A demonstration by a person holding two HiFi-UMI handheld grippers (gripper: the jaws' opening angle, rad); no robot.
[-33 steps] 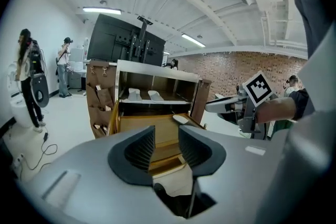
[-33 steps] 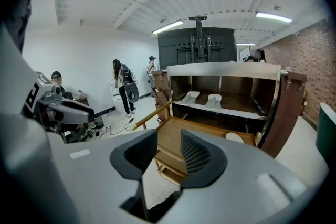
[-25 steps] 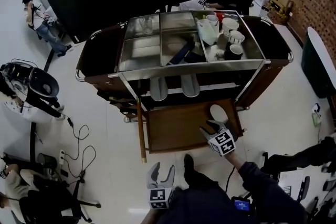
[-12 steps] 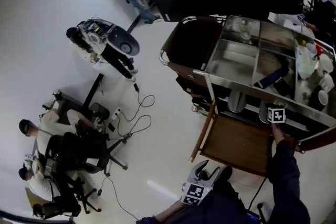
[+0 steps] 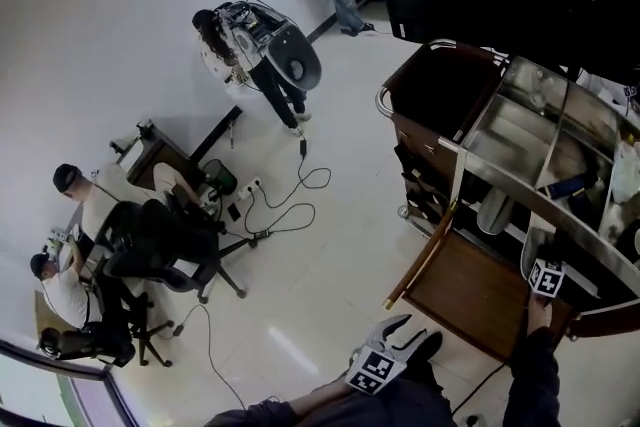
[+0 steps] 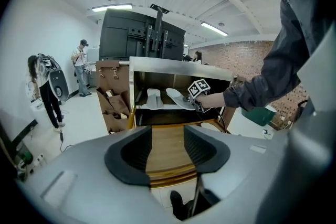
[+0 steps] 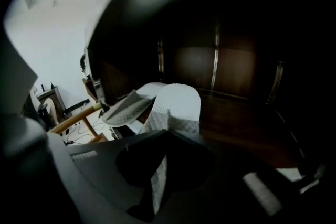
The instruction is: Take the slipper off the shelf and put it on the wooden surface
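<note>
Shiny white floor [image 5: 150,35] everywhere, office chair [image 5: 212,277] and loose cables [image 5: 290,205] well left of the right gripper [image 6: 190,101], black wall unit [image 6: 142,39] beyond it, strip lights [image 6: 111,7] overhead.

A slipper [image 6: 154,98] lies on the shelf [image 6: 157,109], another slipper [image 6: 178,98] seemingly tilted.

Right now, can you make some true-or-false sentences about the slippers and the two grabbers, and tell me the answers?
1. The right gripper is shut on a white quilted fabric slipper. True.
2. The left gripper holds a slipper too. False: nothing is between its jaws, which are closing.
3. The held slipper lies on the brown wooden surface. False: it is up at the dark shelf.
4. A second white slipper sits on that shelf. True.
</note>
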